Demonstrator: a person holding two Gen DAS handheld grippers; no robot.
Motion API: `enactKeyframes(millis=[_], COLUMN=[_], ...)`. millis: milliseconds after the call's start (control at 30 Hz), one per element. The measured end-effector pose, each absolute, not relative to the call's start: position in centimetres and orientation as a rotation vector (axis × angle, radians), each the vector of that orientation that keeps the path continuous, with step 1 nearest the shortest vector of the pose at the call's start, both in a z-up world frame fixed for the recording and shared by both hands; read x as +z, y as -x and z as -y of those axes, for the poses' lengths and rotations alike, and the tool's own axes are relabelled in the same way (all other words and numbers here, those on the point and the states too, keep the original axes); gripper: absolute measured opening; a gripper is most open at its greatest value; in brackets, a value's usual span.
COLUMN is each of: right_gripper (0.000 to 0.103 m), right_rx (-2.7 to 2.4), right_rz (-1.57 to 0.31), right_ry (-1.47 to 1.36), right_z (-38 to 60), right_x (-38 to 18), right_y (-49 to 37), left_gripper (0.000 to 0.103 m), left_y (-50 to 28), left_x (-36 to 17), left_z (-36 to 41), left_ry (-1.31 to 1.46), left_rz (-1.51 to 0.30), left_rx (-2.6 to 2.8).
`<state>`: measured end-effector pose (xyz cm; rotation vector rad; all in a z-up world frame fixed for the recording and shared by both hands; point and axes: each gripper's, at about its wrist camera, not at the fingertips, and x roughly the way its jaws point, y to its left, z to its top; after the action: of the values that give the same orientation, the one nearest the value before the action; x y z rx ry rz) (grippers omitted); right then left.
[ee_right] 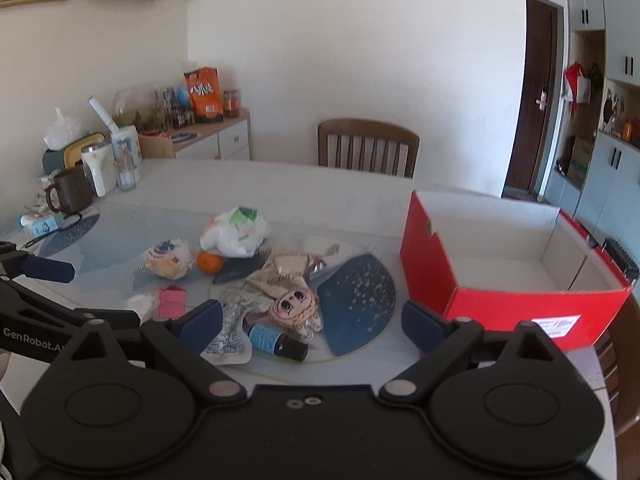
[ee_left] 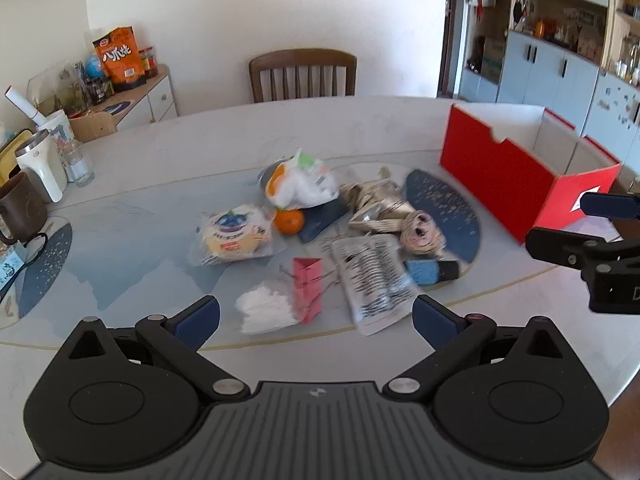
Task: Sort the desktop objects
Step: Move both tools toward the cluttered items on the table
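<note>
A heap of small things lies mid-table: a white plastic bag (ee_left: 304, 184), an orange (ee_left: 289, 221), a wrapped bun (ee_left: 232, 236), a pink box (ee_left: 307, 290), white tissue (ee_left: 266, 312), a printed sachet (ee_left: 372, 280), a blue-labelled bottle (ee_left: 432, 271) and a doll (ee_left: 420, 230). An open red box (ee_left: 516, 172) stands at the right. My left gripper (ee_left: 316, 320) is open and empty, just short of the tissue and sachet. My right gripper (ee_right: 312, 326) is open and empty, near the bottle (ee_right: 278, 342) and doll (ee_right: 296, 306), left of the red box (ee_right: 432, 264).
A wooden chair (ee_left: 302, 74) stands behind the table. Mugs, a white flask (ee_left: 40, 168) and a glass crowd the table's left end. A sideboard with an orange snack bag (ee_left: 120, 56) is beyond. Cabinets line the right wall.
</note>
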<state>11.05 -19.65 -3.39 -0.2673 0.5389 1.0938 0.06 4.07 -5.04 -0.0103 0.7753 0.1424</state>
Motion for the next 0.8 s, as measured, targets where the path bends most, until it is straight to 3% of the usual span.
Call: enactKeyframes(millis=[300, 800], right_gripper=[0.085, 0.084], right_rx=[1.035, 0.942], right_rz=[-0.62, -0.713], right_ry=[0.303, 0.349], right_z=[16.6, 10.6], right_x=[-6.4, -10.2], right_y=[-11.7, -12.2], left_gripper=[0.103, 0.103], left_y=[-1.1, -3.1], left_x=[-7.0, -9.6], left_z=[-6.8, -9.9], left_ry=[-0.015, -0.029], left_rz=[-0.801, -0.857], left_rx=[0.143, 0.088])
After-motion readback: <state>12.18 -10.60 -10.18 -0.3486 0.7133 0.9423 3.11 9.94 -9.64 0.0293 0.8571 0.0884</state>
